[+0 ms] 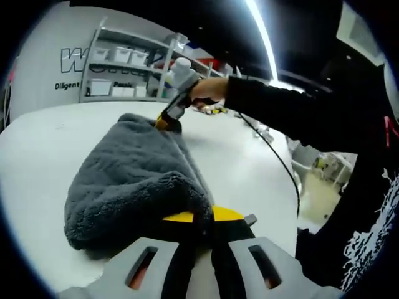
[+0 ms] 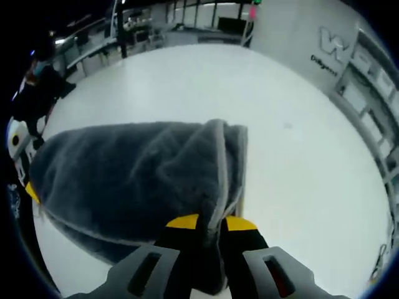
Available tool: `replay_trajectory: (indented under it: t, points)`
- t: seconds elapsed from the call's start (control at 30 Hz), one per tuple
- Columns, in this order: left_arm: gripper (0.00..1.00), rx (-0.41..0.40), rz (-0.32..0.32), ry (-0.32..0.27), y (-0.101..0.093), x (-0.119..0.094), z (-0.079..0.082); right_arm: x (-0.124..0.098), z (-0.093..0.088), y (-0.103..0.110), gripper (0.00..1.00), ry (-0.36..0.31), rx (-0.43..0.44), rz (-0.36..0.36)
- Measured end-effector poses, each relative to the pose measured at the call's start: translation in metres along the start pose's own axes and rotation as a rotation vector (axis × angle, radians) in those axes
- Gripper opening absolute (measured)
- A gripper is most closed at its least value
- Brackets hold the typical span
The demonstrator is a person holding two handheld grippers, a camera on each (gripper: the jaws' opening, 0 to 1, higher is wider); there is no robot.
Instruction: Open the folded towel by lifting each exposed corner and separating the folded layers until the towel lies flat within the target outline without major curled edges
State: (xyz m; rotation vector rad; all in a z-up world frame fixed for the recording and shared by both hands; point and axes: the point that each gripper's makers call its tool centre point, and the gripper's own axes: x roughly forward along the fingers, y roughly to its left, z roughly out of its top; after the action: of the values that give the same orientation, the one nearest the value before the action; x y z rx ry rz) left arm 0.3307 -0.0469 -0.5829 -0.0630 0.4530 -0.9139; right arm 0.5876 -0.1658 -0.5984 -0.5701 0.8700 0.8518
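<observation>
Left gripper view: the left gripper (image 1: 202,227) is clamped on the near edge of the grey towel (image 1: 134,180), its yellow-tipped jaws closed with the pile bunched between them. The towel lies on the white surface (image 1: 43,156), raised at both ends and sagging in the middle. At its far end the right gripper (image 1: 168,121), held by a hand (image 1: 209,89) in a black sleeve (image 1: 280,112), pinches the towel's far corner. A black cable (image 1: 280,162) runs from that gripper across the surface. A shelf unit (image 1: 121,68) with white bins stands against the wall behind.

Right gripper view: the right gripper (image 2: 209,230) is closed on a hemmed edge of the towel (image 2: 124,177), and the fabric passes between the jaws and hangs below them. The towel's folded layers spread leftward over the surface (image 2: 218,81); its hemmed border (image 2: 240,165) runs just beside the jaws. The left gripper (image 2: 28,187) shows at the towel's far left end, its jaws mostly hidden by the fabric.
</observation>
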Motion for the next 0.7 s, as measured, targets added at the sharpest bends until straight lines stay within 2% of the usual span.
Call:
replay_trajectory:
  t: [0.27,0.7]
  points:
    - [0.04,0.018,-0.016,-0.002,-0.007,0.007,0.002,0.008,0.010,0.001,0.09,0.021,-0.032,0.036]
    - [0.04,0.056,-0.018,-0.007,-0.014,0.015,0.004,0.019,0.028,0.004,0.09,0.070,-0.149,0.068]
